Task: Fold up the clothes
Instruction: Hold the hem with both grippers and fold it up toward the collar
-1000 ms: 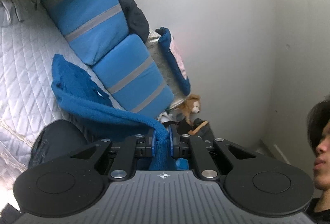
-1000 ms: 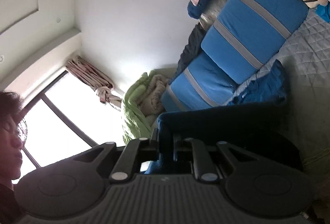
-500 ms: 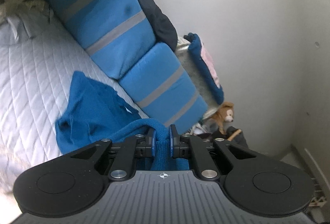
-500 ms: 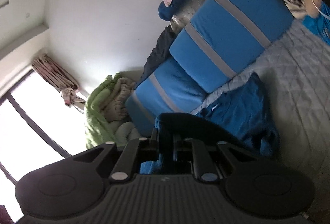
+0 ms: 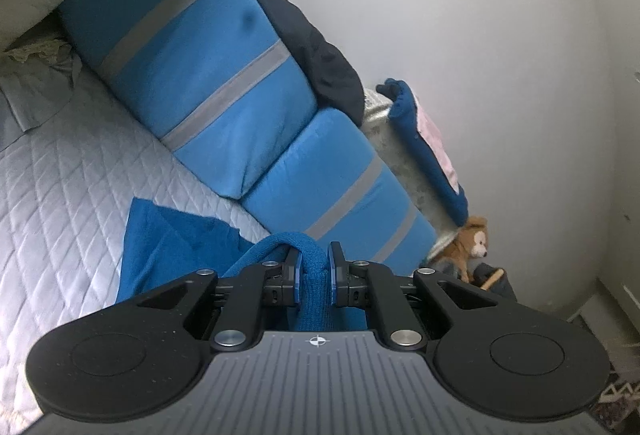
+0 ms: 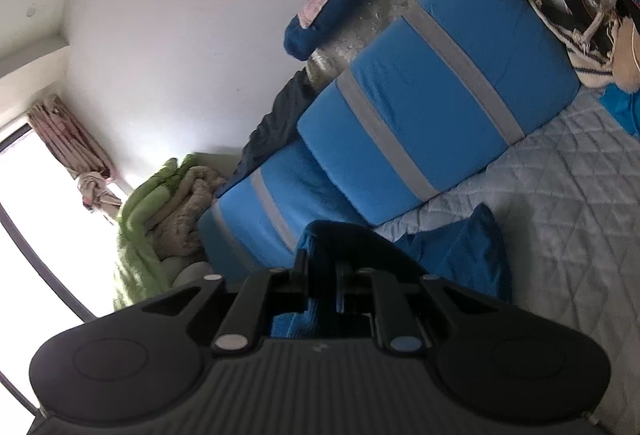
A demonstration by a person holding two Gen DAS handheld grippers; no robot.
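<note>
Left hand-held gripper (image 5: 313, 263) – clamped on blue garment (image 5: 176, 243); right hand-held gripper (image 6: 322, 267) – clamped on same garment.

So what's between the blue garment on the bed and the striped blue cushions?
In the left wrist view, only a bare strip of the white quilted bedspread separates the blue garment from the striped blue cushions; nothing lies on it.

We see each gripper, left (image 5: 313, 267) and right (image 6: 322, 271), as a ribbed grey body with round black discs, silver screws, black linkages, blue pads (image 5: 296, 277) on the left.
</note>
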